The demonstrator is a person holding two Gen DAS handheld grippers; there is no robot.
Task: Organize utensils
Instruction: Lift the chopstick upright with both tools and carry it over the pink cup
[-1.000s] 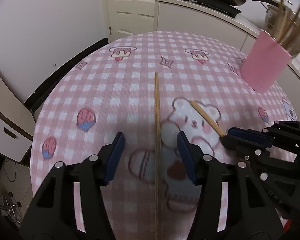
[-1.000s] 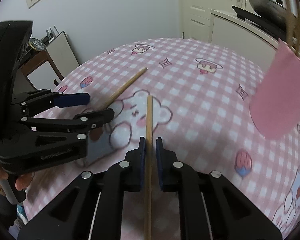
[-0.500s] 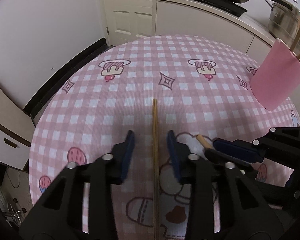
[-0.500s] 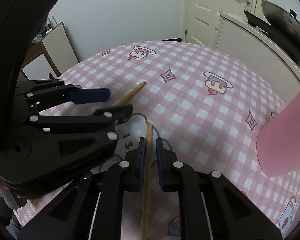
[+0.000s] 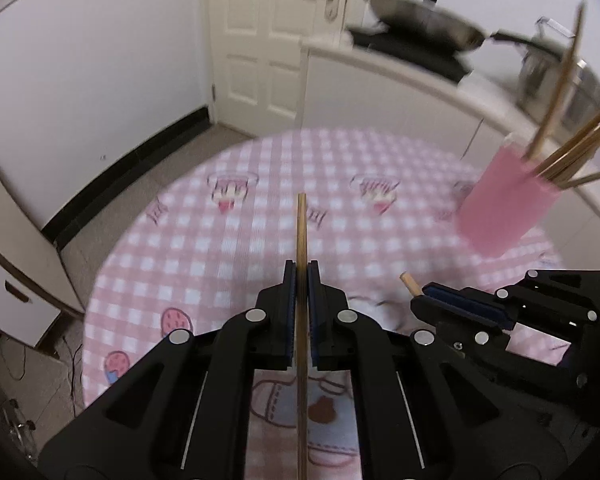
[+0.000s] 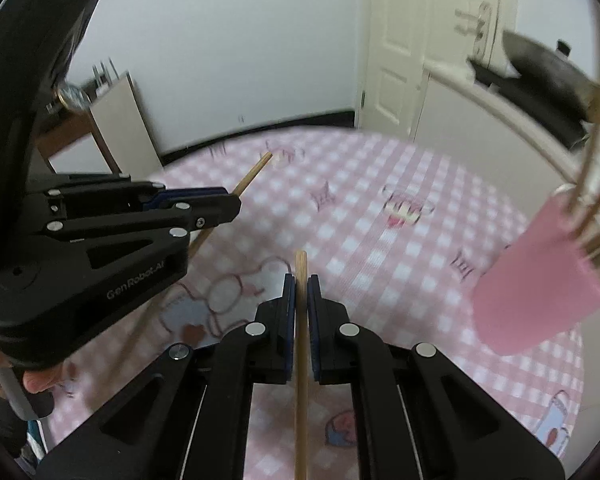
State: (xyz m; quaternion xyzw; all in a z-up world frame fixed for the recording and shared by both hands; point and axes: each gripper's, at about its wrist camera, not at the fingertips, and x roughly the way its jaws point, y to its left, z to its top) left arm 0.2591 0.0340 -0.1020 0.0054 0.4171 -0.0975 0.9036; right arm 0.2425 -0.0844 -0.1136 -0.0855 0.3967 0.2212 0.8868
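My left gripper (image 5: 301, 270) is shut on a wooden chopstick (image 5: 301, 232) and holds it above the pink checked tablecloth (image 5: 228, 248). My right gripper (image 6: 301, 282) is shut on a second chopstick (image 6: 300, 268), also lifted. The right gripper shows in the left wrist view (image 5: 420, 294), low right, with its chopstick tip (image 5: 409, 282) poking out. The left gripper shows in the right wrist view (image 6: 232, 202) at left, its chopstick (image 6: 252, 176) pointing away. A pink cup (image 5: 504, 208) with several chopsticks stands at the table's right; it also shows in the right wrist view (image 6: 536, 284).
A white counter (image 5: 400, 80) with a wok (image 5: 424, 32) and a metal pot (image 5: 556, 80) runs behind the table. A white door (image 5: 268, 40) is at the back. A white cabinet (image 5: 4, 248) stands left of the table.
My left gripper closed on the chopstick that lay on the table and lifted it. Both grippers rose and tilted up, each holding a chopstick.
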